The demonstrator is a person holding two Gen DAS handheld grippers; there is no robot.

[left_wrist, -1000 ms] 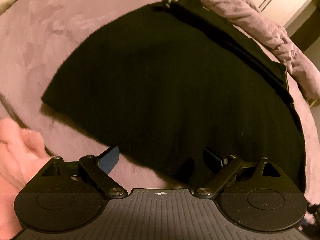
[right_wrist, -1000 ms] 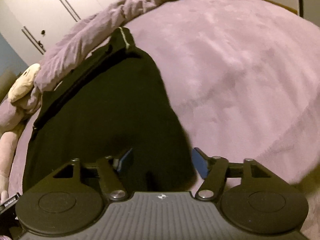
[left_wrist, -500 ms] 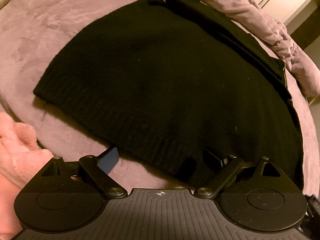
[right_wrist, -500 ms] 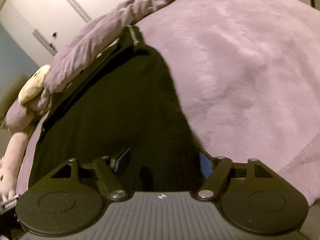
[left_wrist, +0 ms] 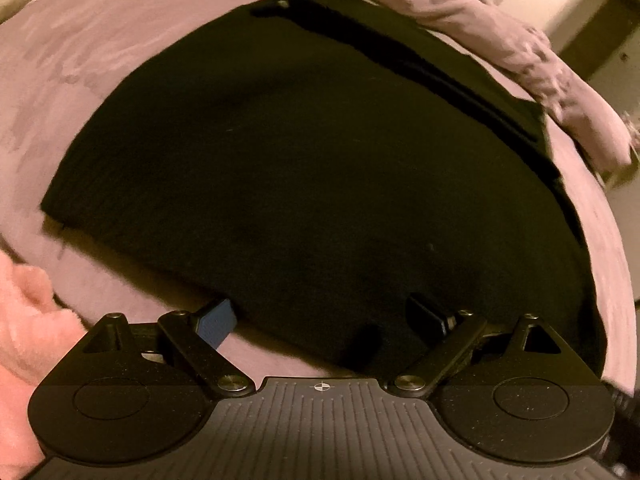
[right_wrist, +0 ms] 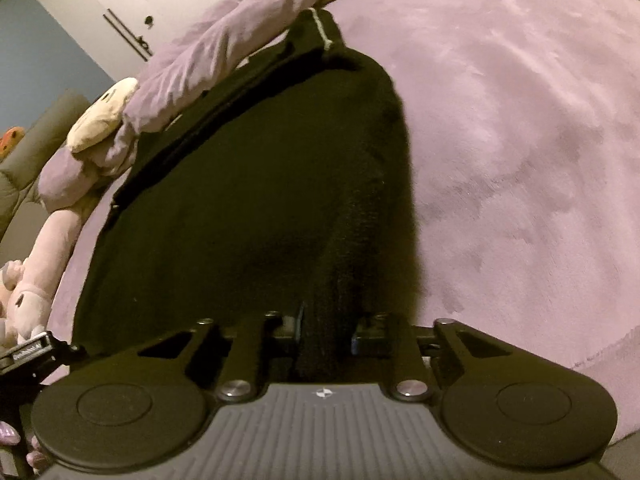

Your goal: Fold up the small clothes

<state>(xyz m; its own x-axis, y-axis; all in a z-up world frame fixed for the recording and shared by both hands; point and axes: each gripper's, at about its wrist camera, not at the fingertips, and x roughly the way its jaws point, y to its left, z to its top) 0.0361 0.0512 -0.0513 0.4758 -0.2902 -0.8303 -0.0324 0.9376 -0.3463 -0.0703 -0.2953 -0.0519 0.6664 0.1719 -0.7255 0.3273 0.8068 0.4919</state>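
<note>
A black knit garment (left_wrist: pixel 320 168) lies spread flat on a mauve plush bed cover (left_wrist: pixel 100 60). My left gripper (left_wrist: pixel 320 316) is open, its jaws wide apart astride the garment's near hem; the right finger (left_wrist: pixel 426 314) is over the fabric and the blue-padded left finger (left_wrist: pixel 216 320) is over the cover. In the right wrist view the same garment (right_wrist: pixel 248 200) stretches away, and my right gripper (right_wrist: pixel 326 330) is shut on a bunched fold of its near right corner.
A rumpled mauve duvet (left_wrist: pixel 500 40) runs along the far side of the garment, also in the right wrist view (right_wrist: pixel 240 40). Plush toys (right_wrist: pixel 100 120) lie at the left. A pink fluffy fabric (left_wrist: pixel 24 320) sits at the near left. White cupboard doors (right_wrist: pixel 140 0) stand behind.
My right gripper has closed from open onto the garment's near right corner, which now bunches between its fingers. My left gripper stays open at the hem and has shifted only slightly.
</note>
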